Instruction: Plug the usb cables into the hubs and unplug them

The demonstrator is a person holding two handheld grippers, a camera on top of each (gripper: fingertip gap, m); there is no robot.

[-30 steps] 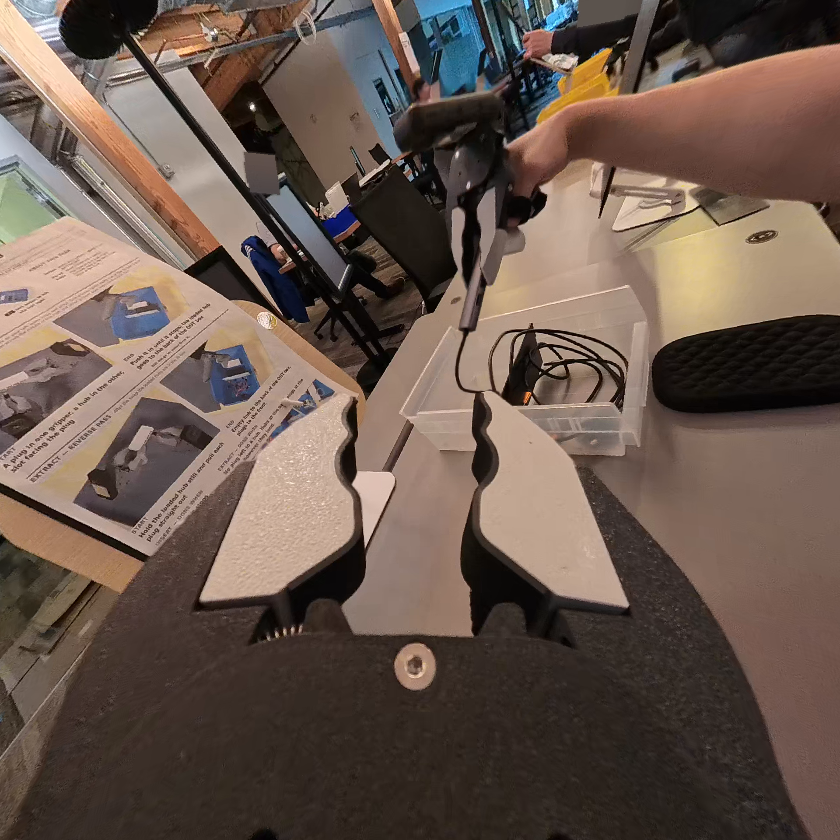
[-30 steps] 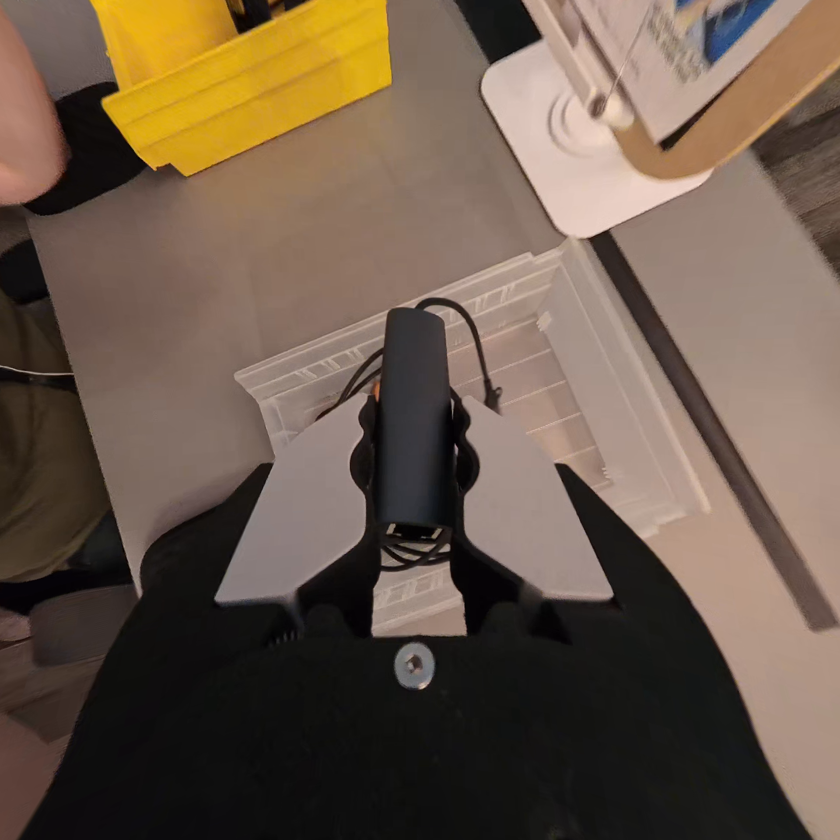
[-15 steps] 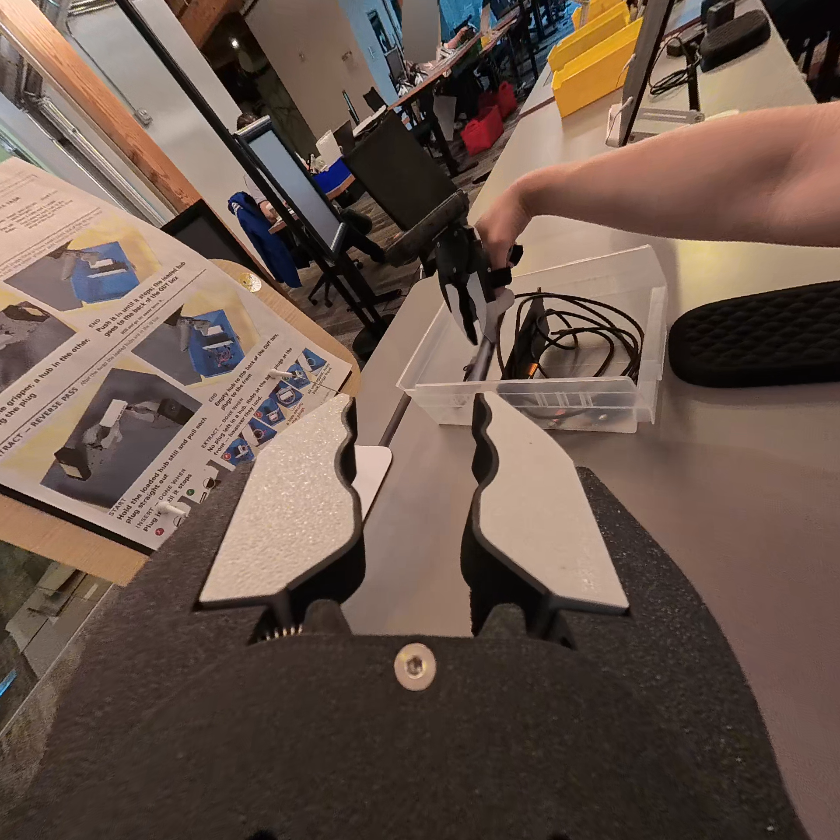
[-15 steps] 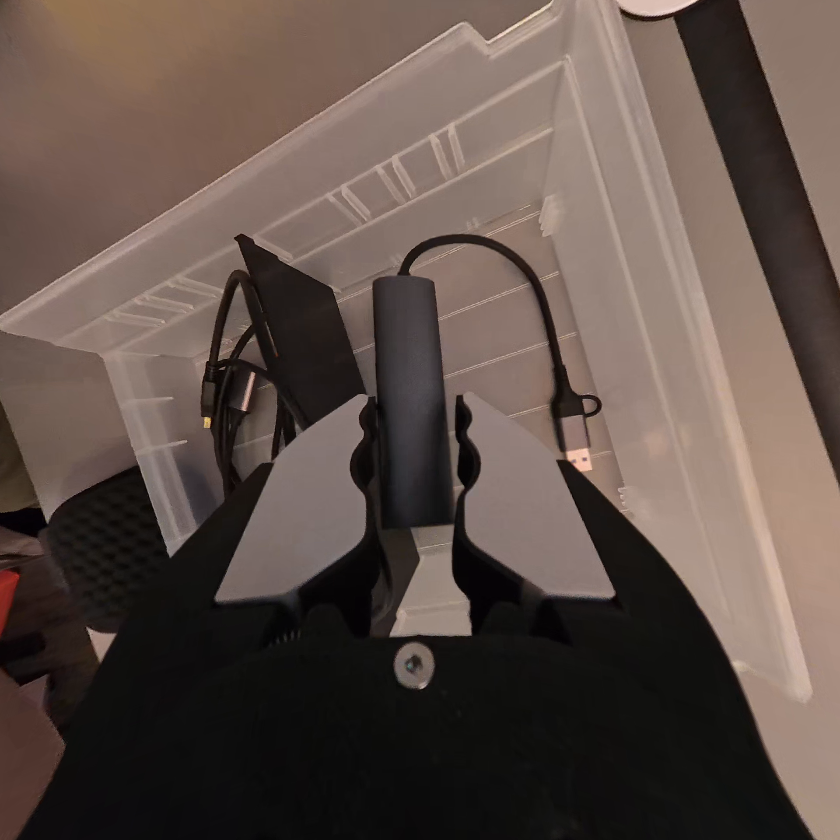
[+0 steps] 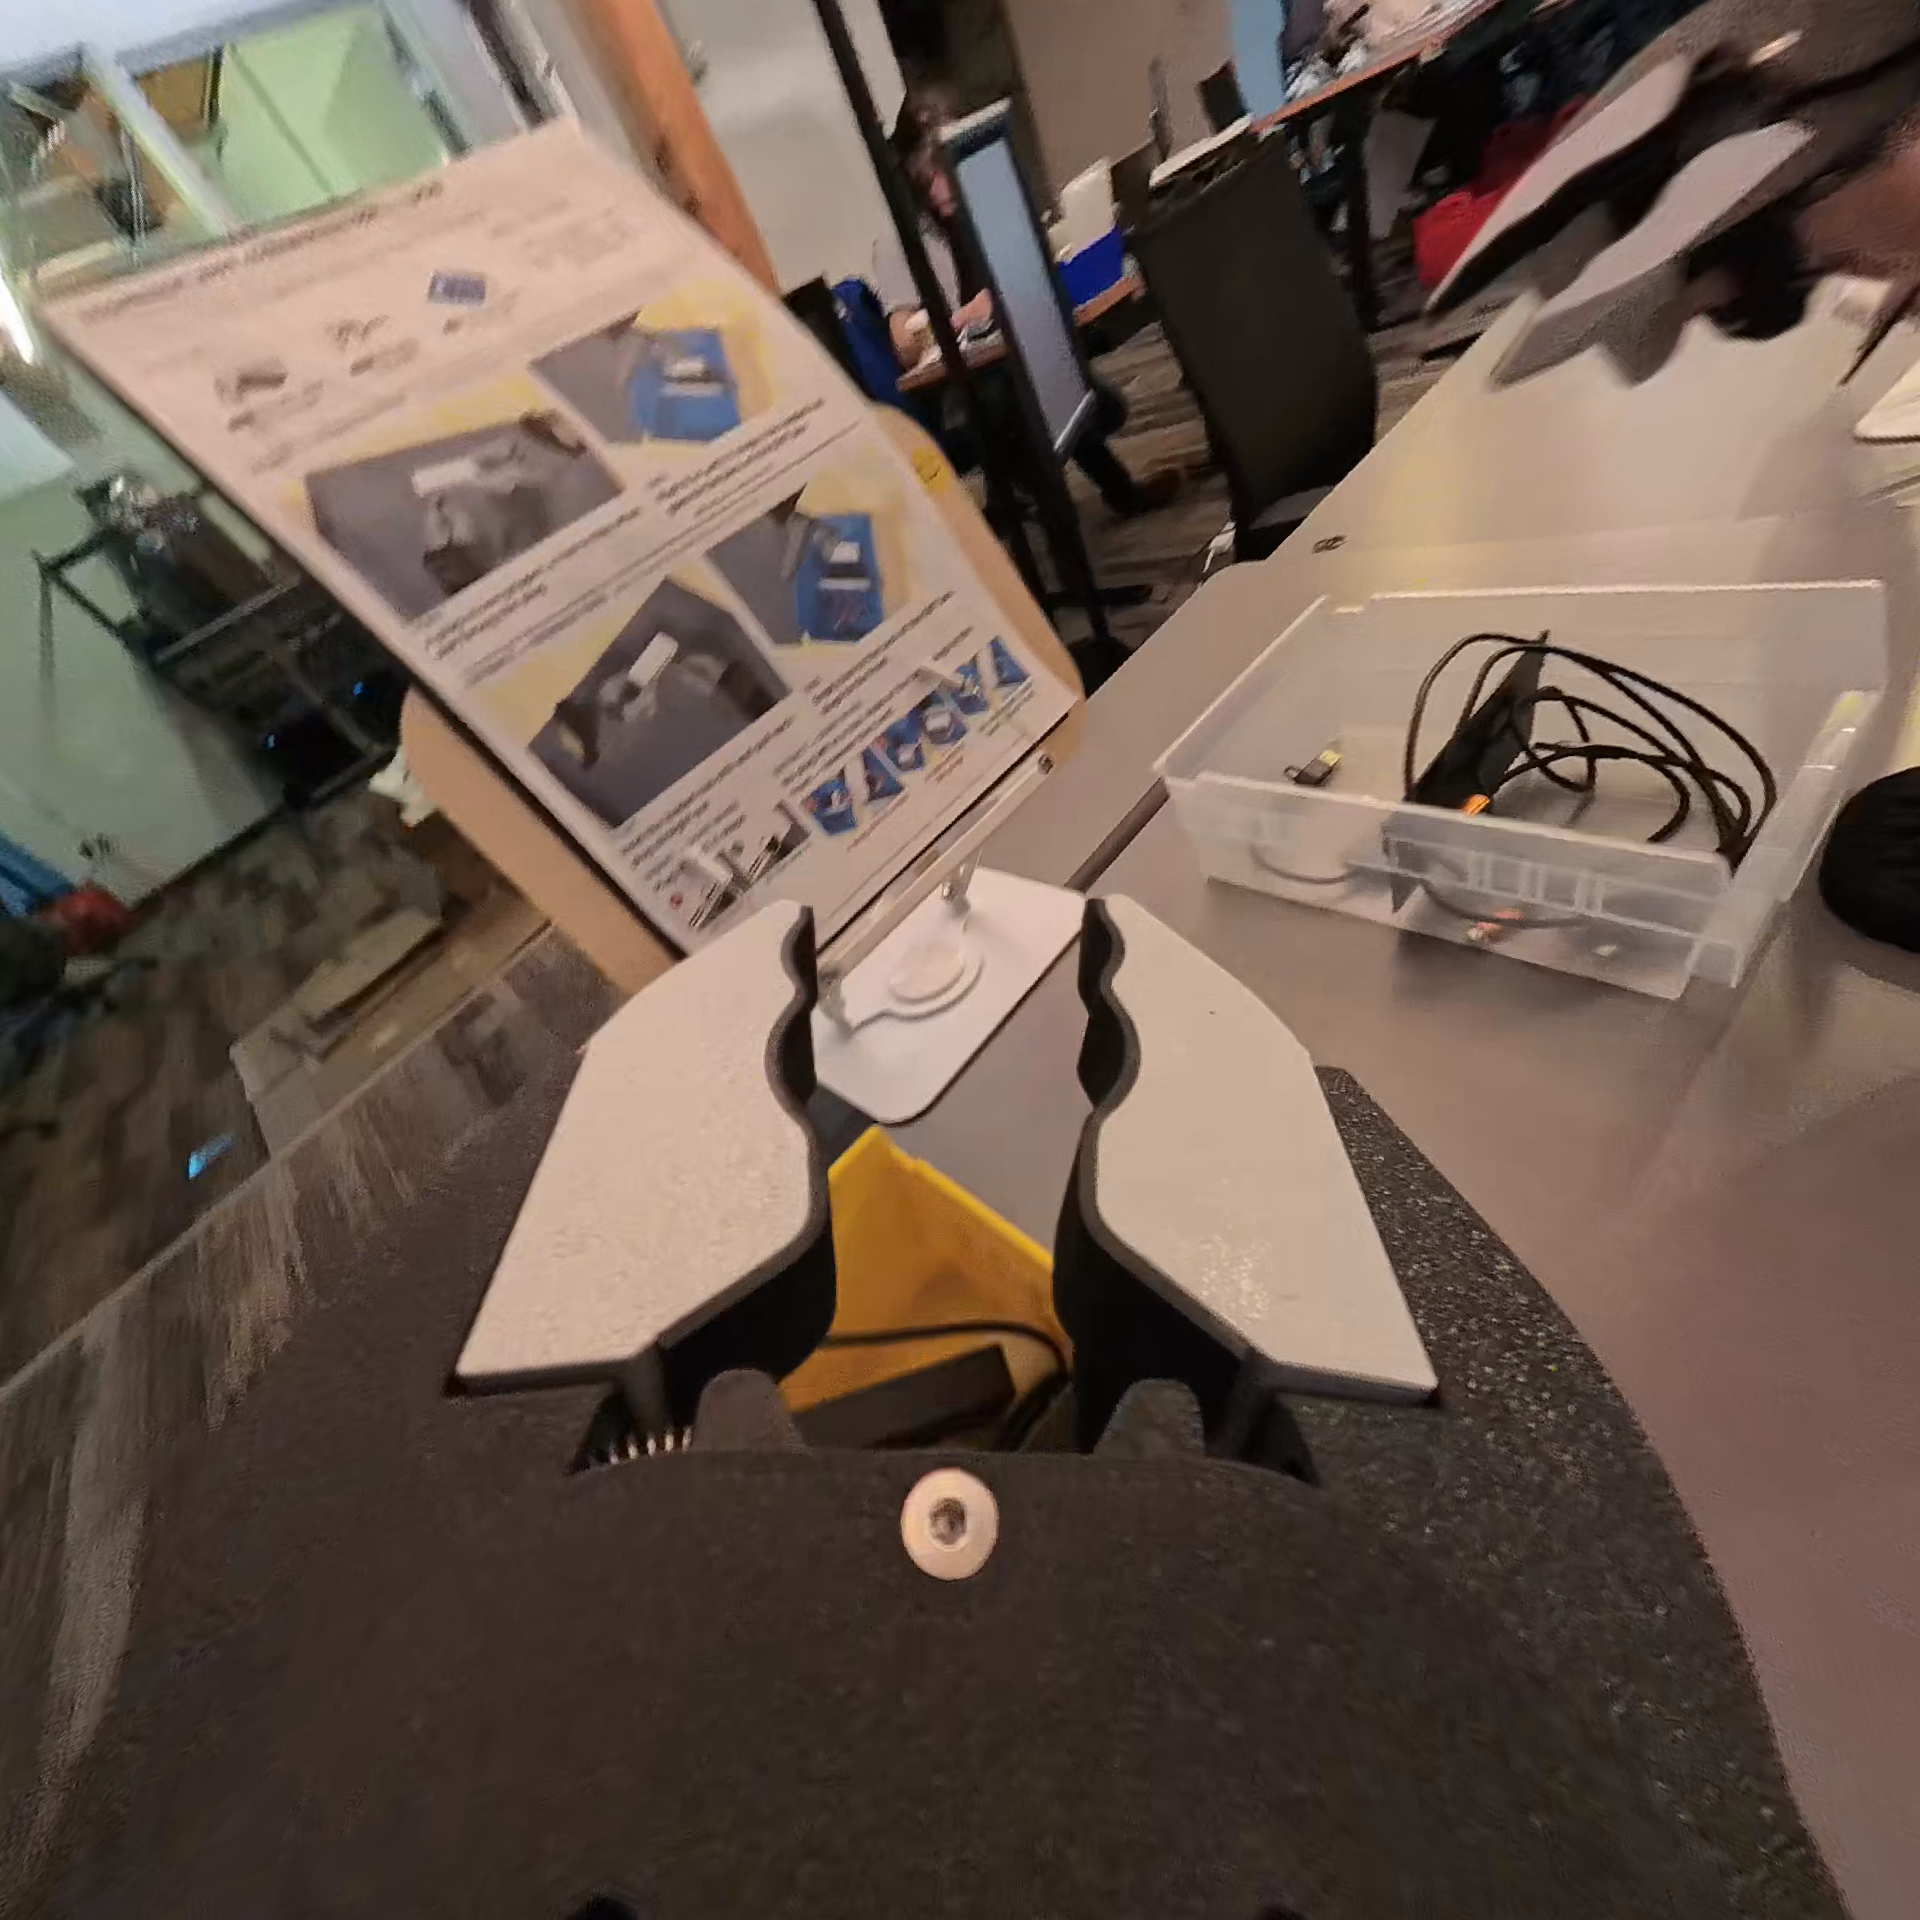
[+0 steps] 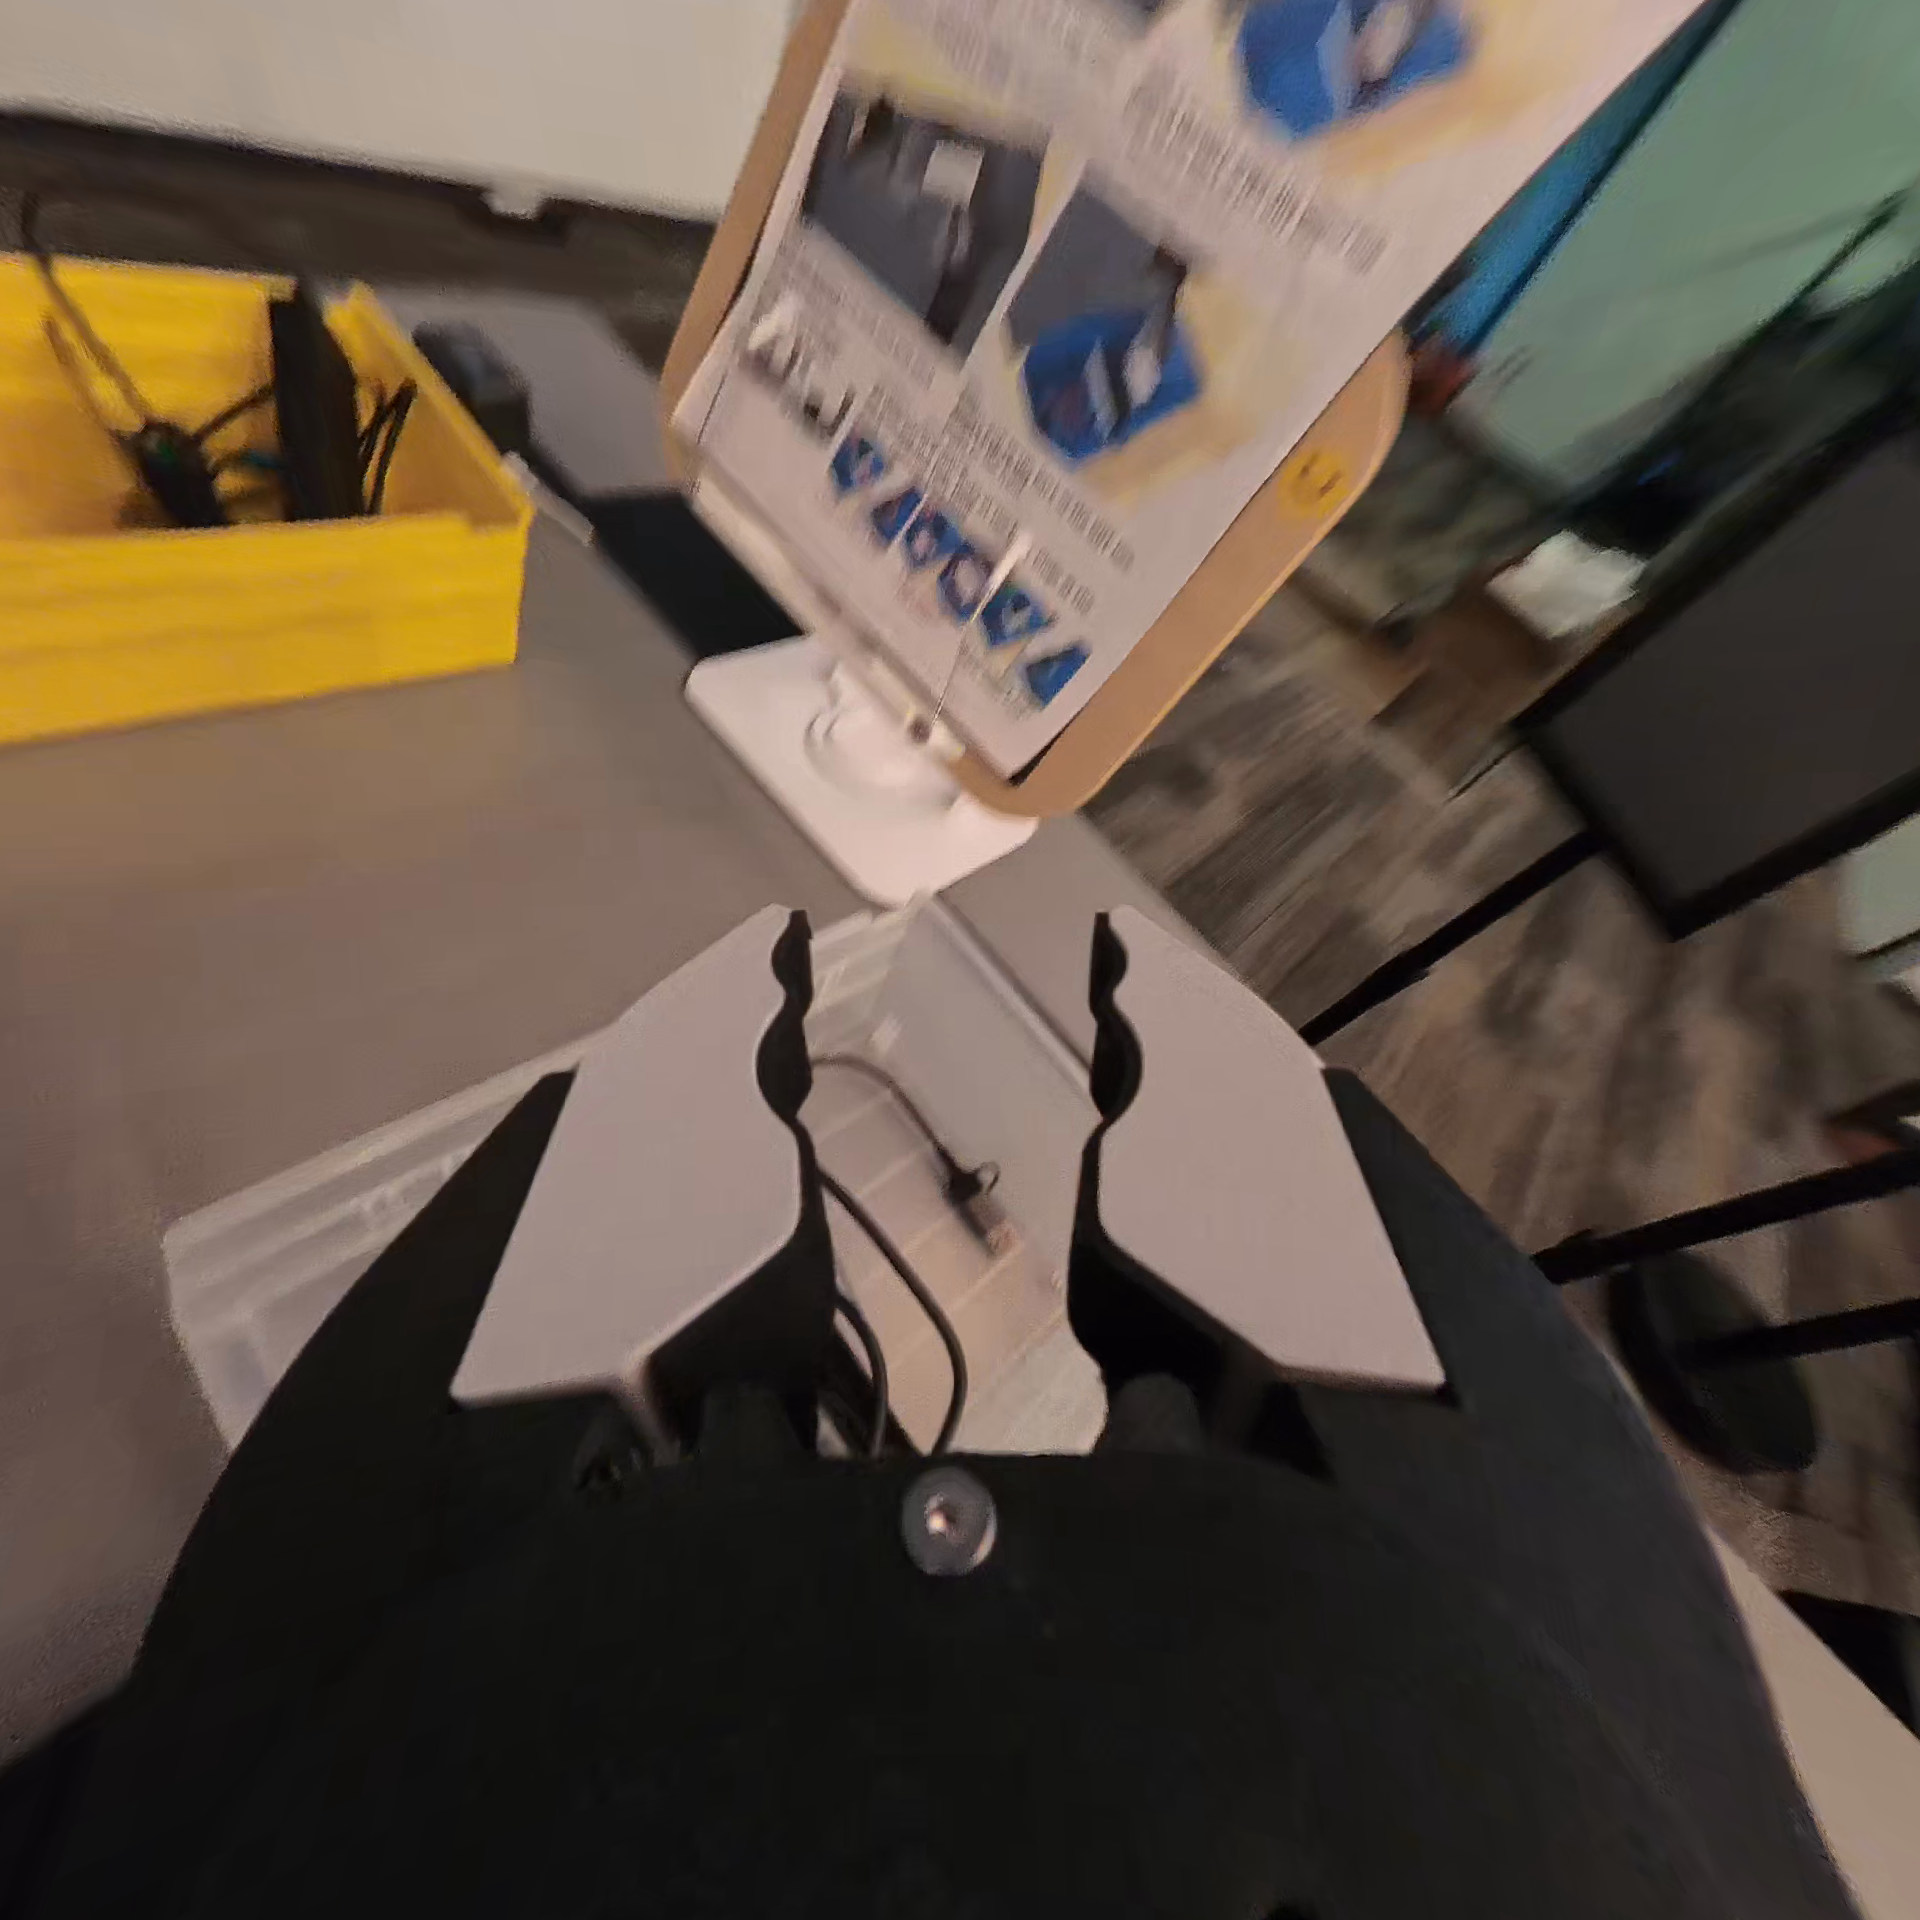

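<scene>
My left gripper (image 5: 945,914) is open and empty, above the corner of a yellow bin (image 5: 914,1247) that holds a dark device and a cable. My right gripper (image 6: 948,920) is open and empty, above a clear plastic bin (image 6: 312,1216). A black cable (image 6: 883,1101) ending in a USB plug (image 6: 987,1221) lies on that bin's floor between the fingers. In the left wrist view the clear bin (image 5: 1558,888) holds coiled black cables (image 5: 1621,748) and an upright black hub (image 5: 1486,727). The right gripper (image 5: 1470,343) shows blurred above it, open.
An instruction board (image 5: 623,499) on a white base (image 5: 935,997) stands at the table's edge beside the clear bin; it also shows in the right wrist view (image 6: 1039,364). The yellow bin (image 6: 260,613) holds hubs and cables. A black wrist rest (image 5: 1881,862) lies right of the clear bin.
My right gripper opened, left the dark hub in the clear bin and lifted away. My left gripper swung back and left, so the yellow bin now shows under it.
</scene>
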